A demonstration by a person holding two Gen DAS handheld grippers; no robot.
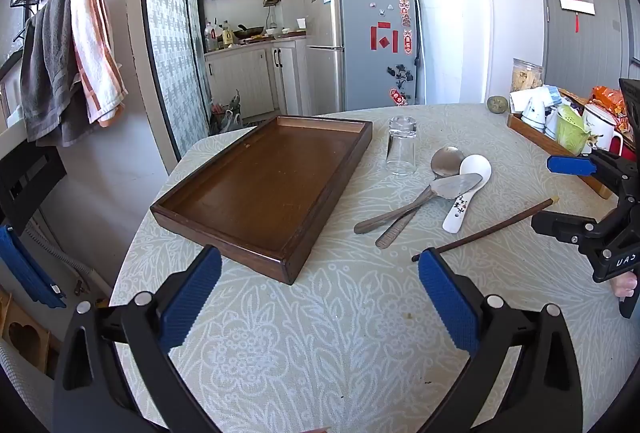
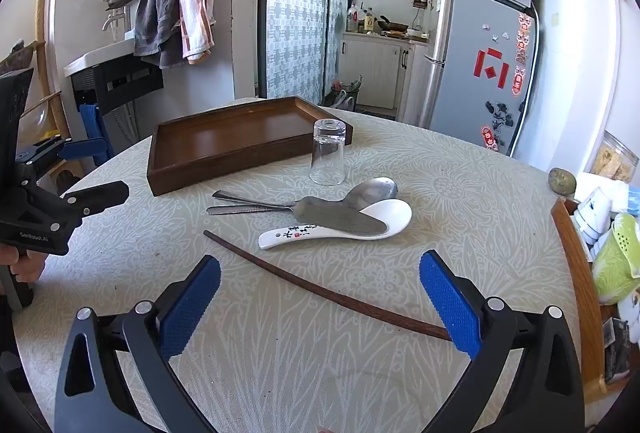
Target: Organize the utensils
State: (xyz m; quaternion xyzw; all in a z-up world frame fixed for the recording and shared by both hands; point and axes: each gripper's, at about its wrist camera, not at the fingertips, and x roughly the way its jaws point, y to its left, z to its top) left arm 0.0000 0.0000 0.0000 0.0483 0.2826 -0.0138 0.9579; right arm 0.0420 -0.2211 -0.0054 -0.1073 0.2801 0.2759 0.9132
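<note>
Round table (image 1: 320,333), pale green floral cloth, filling the lower half of both views.

Wooden tray (image 1: 264,189): dark brown, rectangular, bare inside; centre-left in the left wrist view, upper left of centre in the right wrist view.

Glass tumbler (image 1: 401,145): clear, standing upside down, just beside the tray's right edge.

Utensils, clustered right of centre in the left wrist view, below the tumbler:
- metal spoon (image 1: 446,161), bowl nearest the tumbler;
- metal server (image 1: 456,187) with a flat blade, lying across the white ceramic spoon (image 1: 474,173);
- single dark wooden chopstick (image 1: 492,227), apart from the cluster, lower right.
All lie on the cloth, outside the tray.

Left gripper (image 1: 320,285): bottom of its own view, blue pads spread wide, nothing between them, over bare cloth near the tray's corner.

Right gripper (image 2: 320,289): bottom of its own view, jaws spread wide; the chopstick runs across the gap on the table, its thick end hidden behind the right pad.

Second tray of cups (image 1: 560,121): right edge.
</note>
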